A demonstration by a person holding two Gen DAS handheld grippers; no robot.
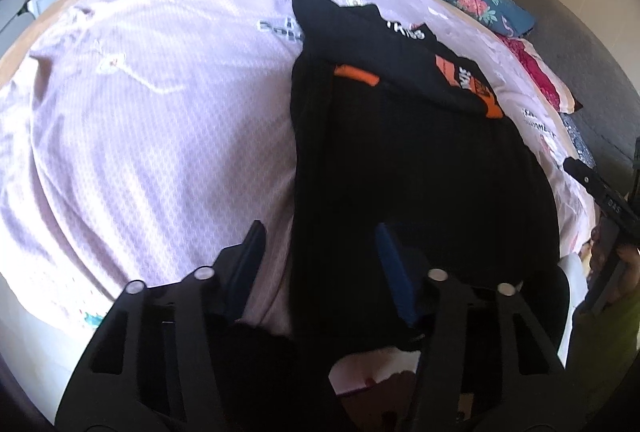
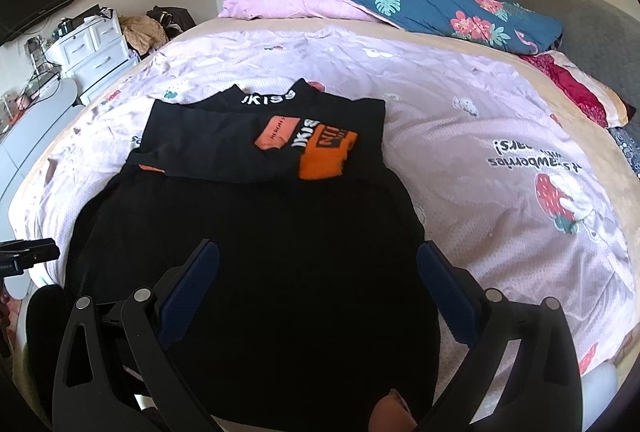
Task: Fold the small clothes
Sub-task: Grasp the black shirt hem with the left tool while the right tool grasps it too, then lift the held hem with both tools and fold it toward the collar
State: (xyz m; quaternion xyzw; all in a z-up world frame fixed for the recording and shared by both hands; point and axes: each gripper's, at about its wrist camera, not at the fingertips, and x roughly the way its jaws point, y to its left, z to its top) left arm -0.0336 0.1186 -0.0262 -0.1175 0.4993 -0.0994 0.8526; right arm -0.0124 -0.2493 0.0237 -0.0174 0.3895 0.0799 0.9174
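1. The left gripper (image 1: 320, 252) hangs over the near left edge of the black garment (image 1: 420, 160); its jaws stand apart, one finger over the pink bedsheet (image 1: 140, 132), the other over black cloth, so the garment's edge lies between them, and no pad presses on it
2. The right gripper (image 2: 318, 268) hovers over the near hem of the same black garment (image 2: 260, 232) with its jaws wide apart and nothing held
3. The garment lies flat on the bed, hem toward the person, sleeves already turned in over the chest; orange patches (image 2: 324, 156) and white lettering show at the far end near the collar
4. The step in hand, as I judge it, is to pinch the two near hem corners and carry them up toward the collar. To do it well, each gripper should bite through every layer of black cloth but leave the bedsheet out
5. Both corners should rise together and level, so that the fold line runs straight across and the tucked sleeves do not slip out
6. Beyond the garment, a blue floral quilt (image 2: 440, 8) lies at the bed's far side, well apart
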